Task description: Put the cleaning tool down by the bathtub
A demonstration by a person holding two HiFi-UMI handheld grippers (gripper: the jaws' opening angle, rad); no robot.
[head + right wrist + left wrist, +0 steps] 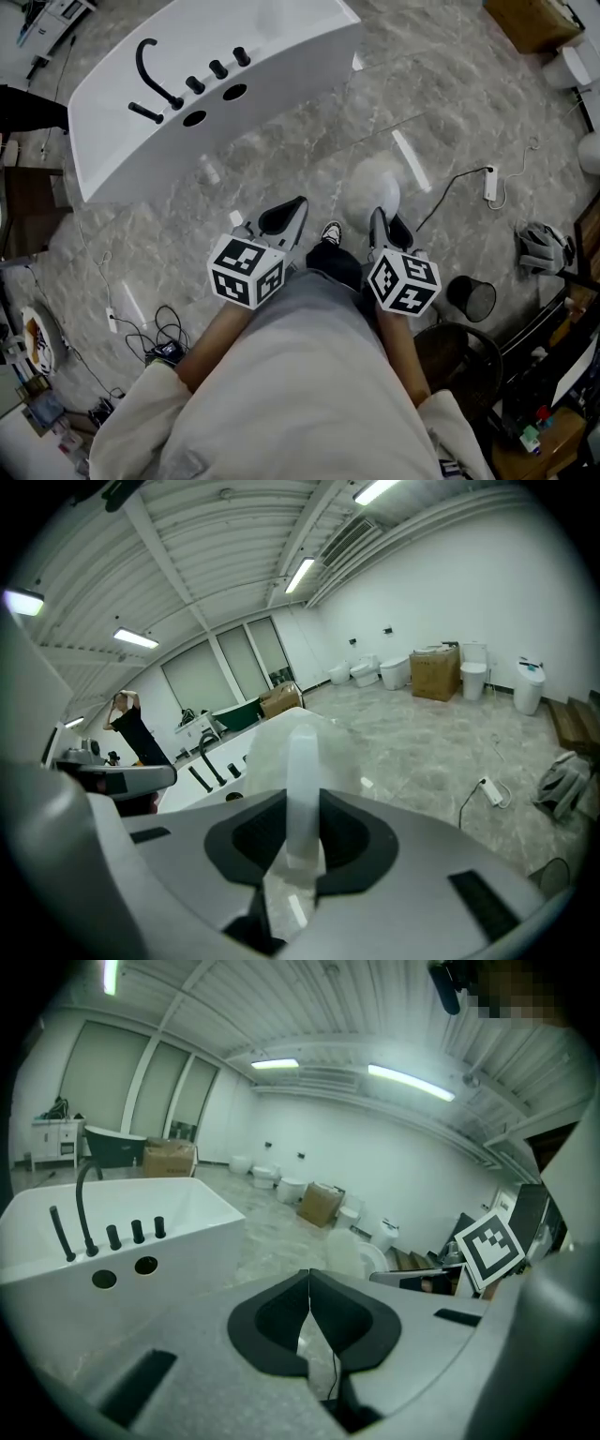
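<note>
Now both held at waist, side by side: R tongs (387,225) clamp cleaning tool (371,186); L tongs (284,216) pinched shut, empty.

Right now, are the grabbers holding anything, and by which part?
The right gripper holds the white cleaning tool by its narrow handle, which sits between the jaws. The left gripper is shut with nothing in it.

Grey left tool (292,210) and right tool (379,221), cream top (281,394).
Both tools come up speckled grey with black jaw pads, each topped by a white cube (246,270) of black square markers; short loose sleeves (127,427), dark trousers (337,263), one black-and-white shoe (331,232).
</note>
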